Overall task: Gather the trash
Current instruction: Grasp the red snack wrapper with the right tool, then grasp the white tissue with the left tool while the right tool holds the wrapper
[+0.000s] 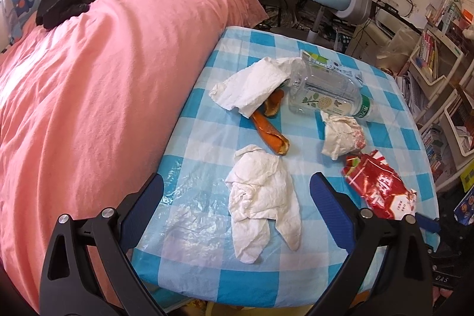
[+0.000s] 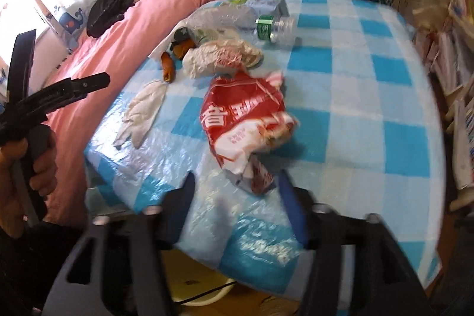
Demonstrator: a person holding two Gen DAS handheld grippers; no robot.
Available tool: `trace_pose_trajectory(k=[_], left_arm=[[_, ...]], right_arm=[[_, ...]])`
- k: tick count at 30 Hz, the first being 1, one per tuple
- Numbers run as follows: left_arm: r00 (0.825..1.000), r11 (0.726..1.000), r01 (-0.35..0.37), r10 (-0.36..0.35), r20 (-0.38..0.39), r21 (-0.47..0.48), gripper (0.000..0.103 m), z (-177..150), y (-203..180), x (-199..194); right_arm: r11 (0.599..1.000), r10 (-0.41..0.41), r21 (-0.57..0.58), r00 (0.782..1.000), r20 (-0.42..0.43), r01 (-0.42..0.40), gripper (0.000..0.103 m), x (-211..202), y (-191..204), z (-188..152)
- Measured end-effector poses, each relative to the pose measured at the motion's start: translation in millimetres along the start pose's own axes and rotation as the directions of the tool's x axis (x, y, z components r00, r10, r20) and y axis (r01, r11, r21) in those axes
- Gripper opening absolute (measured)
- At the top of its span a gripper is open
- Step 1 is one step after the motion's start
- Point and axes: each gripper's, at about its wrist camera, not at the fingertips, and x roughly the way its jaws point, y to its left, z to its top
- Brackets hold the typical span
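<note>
The left gripper [image 1: 237,191] hovers with fingers wide apart around the crumpled tissue [image 1: 262,203] near the tabletop [image 1: 385,105] edge. The right gripper [image 2: 235,194], also spread and empty, faces the red wrapper [image 2: 246,120]. Both things seem light and soft; pinching the thick middle looks best.

Red snack wrapper [image 2: 246,114] bears large white Chinese characters — "省" legible — other print too blurred.

Open left claw [image 1: 237,191] around crumpled tissue [image 1: 262,200]
</note>
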Motion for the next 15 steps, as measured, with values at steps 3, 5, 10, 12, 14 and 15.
trace_pose_trajectory(k=[3,5,10,12,14,15], left_arm=[[1.000,1.000,-0.007,0.007,-0.007,-0.002,0.095,1.0,1.2,3.4],[1.000,1.000,-0.010,0.010,-0.014,0.008,0.095,0.9,-0.6,6.6],[0.999,0.998,-0.017,0.019,-0.047,0.053,0.095,-2.8,-11.0,19.2],[0.997,0.996,-0.023,0.029,-0.067,0.083,0.095,-6.0,-17.1,26.3],[0.996,0.994,-0.031,0.040,-0.084,0.107,0.095,-8.8,-21.6,32.8],[0.995,0.992,-0.035,0.046,-0.092,0.120,0.095,-10.1,-23.6,36.1]], right_arm=[[0.997,-0.068,-0.036,0.997,0.031,0.069,0.067,-2.9,-0.1,1.7],[0.994,-0.086,-0.065,0.995,0.059,0.090,0.069,-5.0,1.9,3.8],[0.987,-0.057,-0.143,0.994,0.091,0.070,0.075,0.2,16.8,9.7],[0.983,-0.061,-0.169,0.995,0.080,0.074,0.075,7.7,23.6,12.3],[0.978,-0.071,-0.193,0.995,0.074,0.084,0.075,14.1,29.3,15.0],[0.976,-0.071,-0.201,0.995,0.074,0.084,0.075,16.6,31.4,16.0]])
